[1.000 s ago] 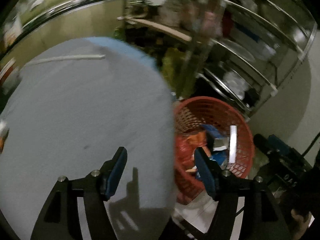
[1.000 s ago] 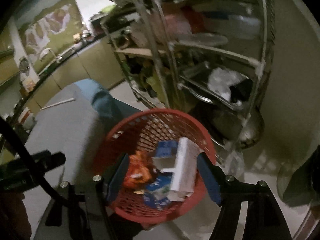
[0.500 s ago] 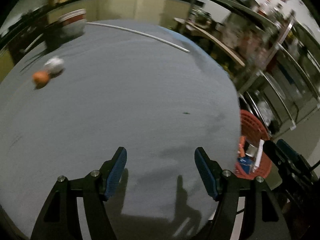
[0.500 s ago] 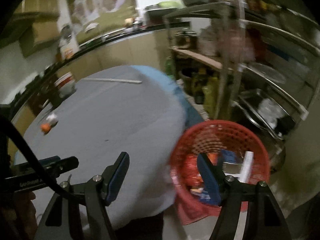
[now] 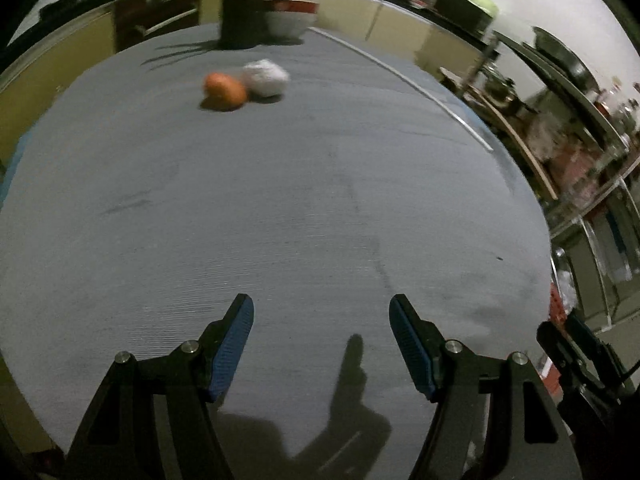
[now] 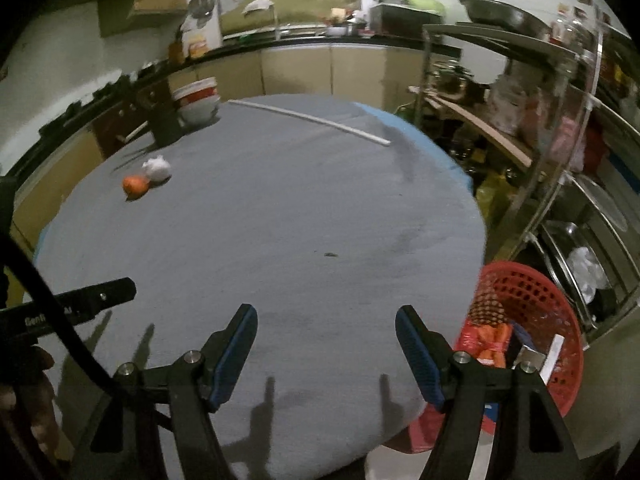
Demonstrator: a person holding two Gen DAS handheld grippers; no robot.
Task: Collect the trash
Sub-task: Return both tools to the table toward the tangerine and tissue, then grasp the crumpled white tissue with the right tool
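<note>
An orange round object (image 5: 225, 91) and a crumpled white paper ball (image 5: 266, 78) lie touching at the far side of the round grey table (image 5: 280, 208); both also show in the right wrist view, the orange object (image 6: 136, 186) and the paper ball (image 6: 157, 169). A red mesh basket (image 6: 528, 320) with several pieces of trash stands on the floor right of the table. My left gripper (image 5: 321, 344) is open and empty over the table's near part. My right gripper (image 6: 326, 352) is open and empty near the table's front edge.
A long white stick (image 6: 312, 121) lies at the table's far edge. Stacked bowls (image 6: 198, 102) and a dark object (image 5: 240, 20) stand at the back. Metal shelving (image 6: 560, 140) with pots stands right of the table, behind the basket. The left gripper's body (image 6: 72, 308) shows at left.
Both grippers have swung left, away from the basket and over the table. The orange object and paper ball have come into view and are nearer to the left gripper.
</note>
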